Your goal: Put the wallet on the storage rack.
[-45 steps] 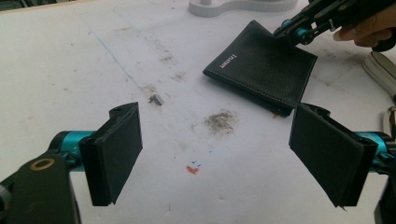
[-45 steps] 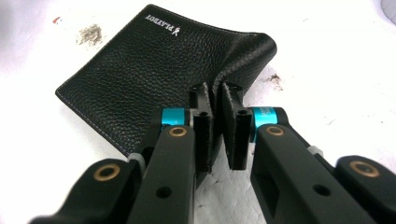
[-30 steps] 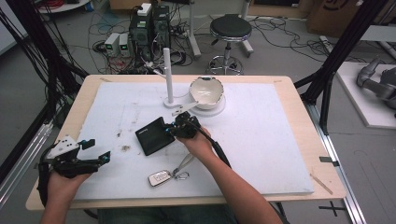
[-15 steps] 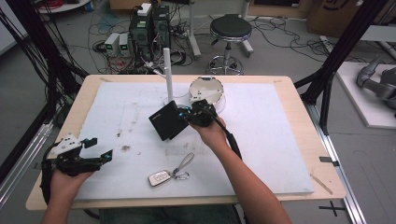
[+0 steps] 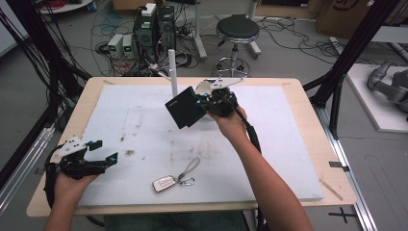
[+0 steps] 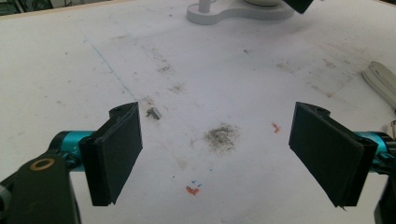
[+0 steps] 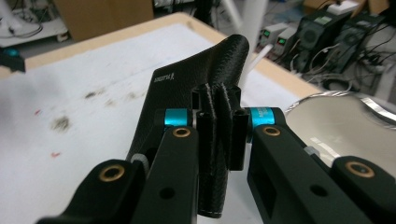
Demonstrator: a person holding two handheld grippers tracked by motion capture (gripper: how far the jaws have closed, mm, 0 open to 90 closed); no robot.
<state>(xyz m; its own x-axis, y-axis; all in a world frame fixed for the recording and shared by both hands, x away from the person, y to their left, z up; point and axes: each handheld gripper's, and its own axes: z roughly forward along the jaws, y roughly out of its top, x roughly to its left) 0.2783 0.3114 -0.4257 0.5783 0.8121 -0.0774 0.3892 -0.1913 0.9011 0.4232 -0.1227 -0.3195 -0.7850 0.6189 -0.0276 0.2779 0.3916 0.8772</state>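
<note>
I am holding a black wallet (image 5: 185, 107) in my right gripper (image 5: 204, 102), and its two jaws are pinching one edge of the wallet tight, as the right gripper view shows up close (image 7: 219, 140). The wallet hangs in the air above the far middle of the table, just in front of the white post (image 5: 172, 72) and next to the shiny bowl (image 7: 345, 126). I think my job now is to carry the wallet to the bowl and set it down there. To do that well, I should keep the squeeze firm, because I only hold a thin edge and the wallet could swing or slip. I should move slowly and keep it away from the post, so it does not bump. I should let go only when the wallet sits low over the bowl. My left gripper (image 5: 91, 159) rests at the near left side with its jaws spread wide and nothing between them (image 6: 219, 154). A car key (image 5: 166, 183) with a loop lies near the front edge. The table has a white mat (image 5: 288, 144) with dirty smudges and small red marks. Behind the table I see a round stool (image 5: 235, 29), computer boxes (image 5: 154, 26) and lots of cables on the floor.
</note>
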